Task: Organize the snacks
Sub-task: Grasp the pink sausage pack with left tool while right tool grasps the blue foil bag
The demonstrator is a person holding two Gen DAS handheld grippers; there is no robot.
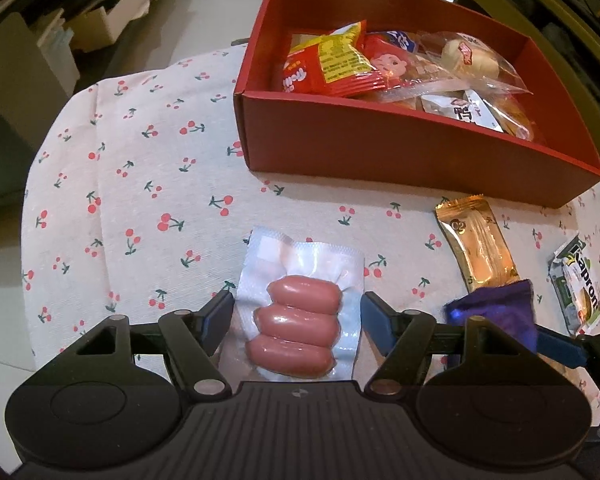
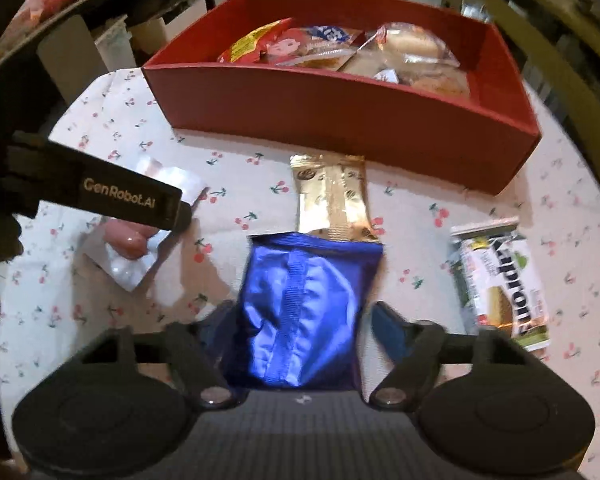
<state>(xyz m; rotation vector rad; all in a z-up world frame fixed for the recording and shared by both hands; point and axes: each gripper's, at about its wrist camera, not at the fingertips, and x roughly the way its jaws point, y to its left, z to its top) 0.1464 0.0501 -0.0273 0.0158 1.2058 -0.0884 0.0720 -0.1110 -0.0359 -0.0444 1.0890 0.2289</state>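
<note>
Left wrist view: we see our left claw (image 1: 296,314) spread wide around the sausage pack (image 1: 296,320) on the desk (image 1: 140,200); our right claw (image 2: 300,320) gapes astride the blue packet (image 2: 300,312).

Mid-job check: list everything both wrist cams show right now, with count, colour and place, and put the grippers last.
red box: 1, red, far side of the table, open top
snack packets in box: several, red-yellow and clear wraps, piled inside; exact count unclear
sausage pack: 1, clear pack with three pink sausages, between the left fingers, on the cloth
blue foil packet: 1, shiny blue, between the right fingers
gold packet: 1, gold, in front of the box, its near end beside the blue packet
green-white wafer pack: 1, right of the blue packet
cherry-print tablecloth: 1, white with red cherries
left hand-held gripper: 1, black, open around the sausages
right hand-held gripper: 1, black, open around the blue packet
</note>
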